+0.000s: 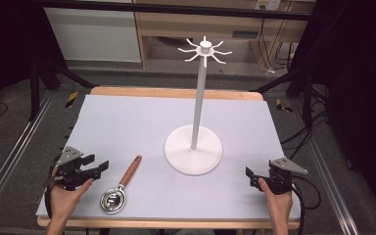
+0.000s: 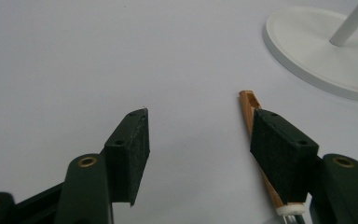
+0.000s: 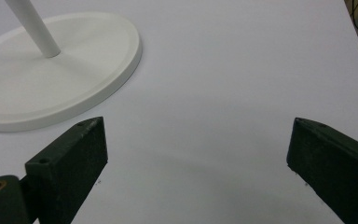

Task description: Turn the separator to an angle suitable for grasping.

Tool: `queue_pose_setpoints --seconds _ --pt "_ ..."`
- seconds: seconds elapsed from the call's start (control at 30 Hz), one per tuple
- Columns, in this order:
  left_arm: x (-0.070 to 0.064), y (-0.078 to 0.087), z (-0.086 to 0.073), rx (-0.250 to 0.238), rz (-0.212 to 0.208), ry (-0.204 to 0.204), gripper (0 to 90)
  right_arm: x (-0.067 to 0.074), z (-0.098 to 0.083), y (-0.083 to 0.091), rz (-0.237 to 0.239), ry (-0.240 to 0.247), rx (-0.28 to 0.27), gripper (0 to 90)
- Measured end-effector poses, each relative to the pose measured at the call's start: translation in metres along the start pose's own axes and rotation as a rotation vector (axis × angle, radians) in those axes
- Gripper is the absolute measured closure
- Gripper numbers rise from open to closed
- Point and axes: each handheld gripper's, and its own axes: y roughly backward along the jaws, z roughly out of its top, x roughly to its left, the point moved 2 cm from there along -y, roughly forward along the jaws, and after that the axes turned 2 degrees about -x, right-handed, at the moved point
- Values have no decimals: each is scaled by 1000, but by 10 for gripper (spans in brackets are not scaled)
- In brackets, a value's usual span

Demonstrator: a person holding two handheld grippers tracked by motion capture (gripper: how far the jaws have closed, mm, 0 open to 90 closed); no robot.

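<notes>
**Item 1 — white stand** [image 1: 193, 149]. Taken as the landmark. It has a round flat base, an upright pole and a crown of curved hooks [image 1: 204, 50] at the top. It stands upright on the desk [image 1: 127, 122], a little right of centre. The hooks suggest it is meant to carry utensils hung by the handle.

**Item 2 — small metal strainer** [image 1: 120, 188]. It lies flat on the desk, near the stand's base on its left and toward the person. The wooden handle [image 1: 131, 170] points up and toward the stand, and the bowl [image 1: 112, 200] lies at the near end. So placed, the handle is the easy part to take. In the left gripper view the handle tip [image 2: 248, 105] lies just beside and partly behind one jaw, not between the two.

**Item 3 — left hand-held gripper** [image 1: 94, 171]. Held by the person's left hand, it sits left of the stand and just beside the strainer handle. Its jaws stand wide apart with nothing between them. It looks placed for a reach onto the handle, which it has not yet gripped.

**Item 4 — right hand-held gripper** [image 1: 252, 177]. Held by the right hand, it sits right of the stand's base, well apart from the strainer. Its jaws are spread wide over bare desk [image 3: 205, 116] and it holds nothing. It seems parked, perhaps ready to steady the stand.
</notes>
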Motion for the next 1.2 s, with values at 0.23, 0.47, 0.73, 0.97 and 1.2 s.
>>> queue_pose_setpoints --seconds 0.23,0.47,0.73,0.97,1.2 --pt "-18 -6 5 41 -28 -67 373 1 0 -2 5 6 27 54" --pt "-28 -6 14 50 -51 -95 376 2 0 -3 1 14 32 55" --pt "-42 -15 30 103 -82 -136 386 5 -1 -4 7 18 50 58" --pt "-50 -27 32 161 -92 -149 373 5 0 -4 10 23 62 58" --pt "-57 -34 26 222 -82 -162 382 5 1 -5 16 32 68 58"
